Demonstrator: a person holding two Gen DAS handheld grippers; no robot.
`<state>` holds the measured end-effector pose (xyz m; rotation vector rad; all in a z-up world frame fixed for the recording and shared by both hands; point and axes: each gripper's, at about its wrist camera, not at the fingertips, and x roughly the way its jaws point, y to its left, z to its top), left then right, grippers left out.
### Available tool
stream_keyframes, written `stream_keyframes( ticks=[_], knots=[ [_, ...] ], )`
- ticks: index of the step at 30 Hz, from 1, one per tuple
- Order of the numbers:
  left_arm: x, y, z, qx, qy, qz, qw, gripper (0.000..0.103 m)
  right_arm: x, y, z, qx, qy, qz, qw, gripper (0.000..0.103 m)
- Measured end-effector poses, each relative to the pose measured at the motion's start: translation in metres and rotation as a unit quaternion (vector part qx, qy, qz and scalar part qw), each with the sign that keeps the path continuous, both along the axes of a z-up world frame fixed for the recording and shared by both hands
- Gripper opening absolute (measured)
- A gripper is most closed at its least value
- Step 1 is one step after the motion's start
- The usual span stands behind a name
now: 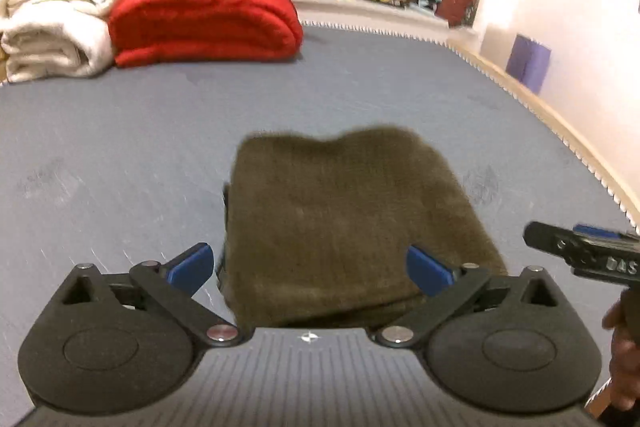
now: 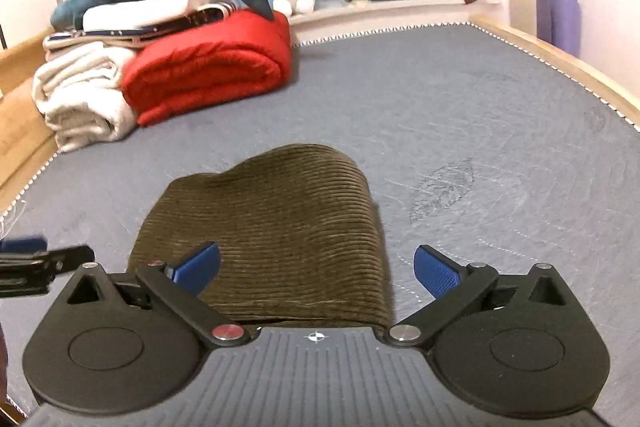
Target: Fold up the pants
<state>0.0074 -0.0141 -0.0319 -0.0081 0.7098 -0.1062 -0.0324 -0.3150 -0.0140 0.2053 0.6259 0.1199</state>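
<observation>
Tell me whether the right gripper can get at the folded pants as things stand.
Probably yes. The right gripper is open, with the folded pants lying directly ahead on the mattress; nothing lies between them, and the left gripper sits off to the side.

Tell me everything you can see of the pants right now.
The pants are olive-brown corduroy, with fine ribs plain in the right wrist view. They lie folded into a compact, roughly rectangular bundle of stacked layers, the far end rounded and slightly humped. They rest flat on the grey mattress, apart from the red blanket and other bedding further back. The left hand-held gripper and right hand-held gripper stand wide open over the near edge; neither one's pads press the cloth.
</observation>
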Motion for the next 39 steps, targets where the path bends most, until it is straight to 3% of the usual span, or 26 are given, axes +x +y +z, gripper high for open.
stream_keyframes(
  ticks=[2, 5, 8, 13, 16, 21, 39],
  knots=[
    [0.001, -0.008, -0.015, 0.038, 0.026, 0.018, 0.9988, 0.103, 0.004, 0.004, -0.011, -0.030, 0.018, -0.010, 0.999, 0.102],
    [0.001, -0.012, -0.022, 0.033, 0.024, 0.009, 0.9991, 0.103, 0.010, 0.000, -0.022, -0.017, 0.063, -0.025, 0.998, 0.102],
    [0.004, -0.010, -0.026, 0.045, 0.030, 0.015, 0.9984, 0.103, 0.015, 0.001, -0.031, -0.018, 0.080, -0.014, 0.997, 0.102],
    [0.012, -0.001, -0.031, 0.030, 0.056, 0.027, 0.9976, 0.103, 0.022, 0.011, -0.037, -0.035, 0.093, -0.010, 0.995, 0.102],
    [0.016, -0.003, -0.035, 0.040, 0.061, 0.029, 0.9970, 0.103, 0.021, 0.019, -0.034, -0.033, 0.091, -0.001, 0.995, 0.102],
    [0.017, -0.002, -0.040, 0.024, 0.080, 0.032, 0.9960, 0.103, 0.019, 0.032, -0.031, -0.045, 0.082, 0.019, 0.995, 0.102],
    [0.017, -0.008, -0.044, 0.025, 0.082, 0.023, 0.9960, 0.103, 0.013, 0.032, -0.028, -0.043, 0.084, 0.032, 0.995, 0.102]
  ],
)
